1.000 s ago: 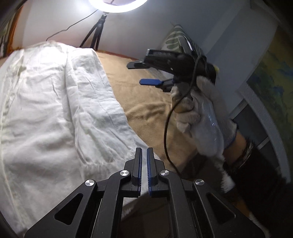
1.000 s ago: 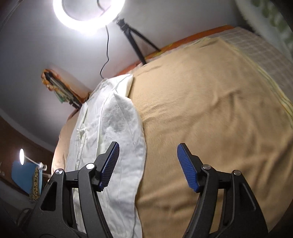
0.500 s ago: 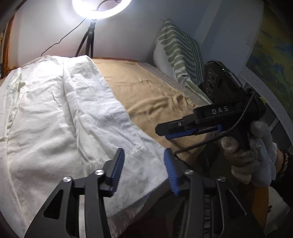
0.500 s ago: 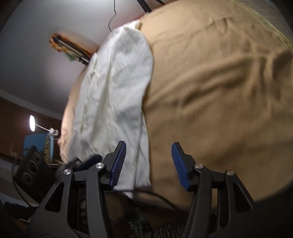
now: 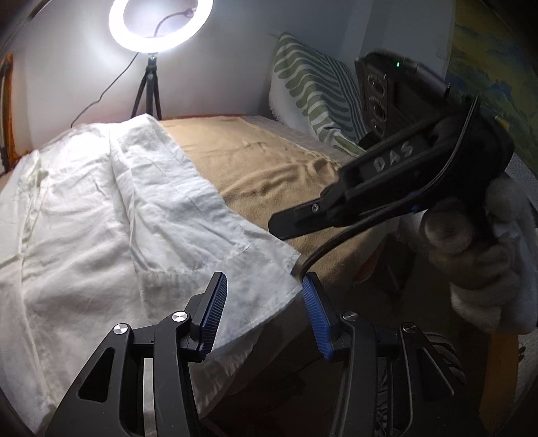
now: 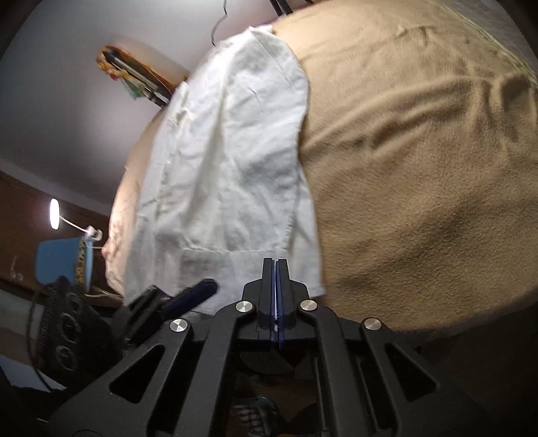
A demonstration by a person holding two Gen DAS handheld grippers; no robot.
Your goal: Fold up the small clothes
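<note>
A white garment (image 5: 117,208) lies spread flat on a tan blanket (image 5: 269,168); it also fills the middle of the right wrist view (image 6: 228,161). My left gripper (image 5: 264,314) is open at the garment's near right corner. The hem lies between its blue pads (image 5: 213,312) without being pressed. My right gripper (image 5: 279,228), held by a gloved hand (image 5: 487,269), hovers just right of that corner with its jaws shut. In its own view the right gripper (image 6: 275,265) points at the near hem, and the left gripper (image 6: 175,299) shows at lower left. No cloth is seen lifted.
A lit ring light (image 5: 161,27) on a tripod stands behind the bed. A green-striped pillow (image 5: 312,90) leans at the far right. The bed's near edge drops into dark floor space. A small lamp (image 6: 53,218) and a blue chair (image 6: 60,262) stand left of the bed.
My left jaws went from shut to open and moved in on the hem corner. My right gripper swung down toward the near hem and its jaws closed.
</note>
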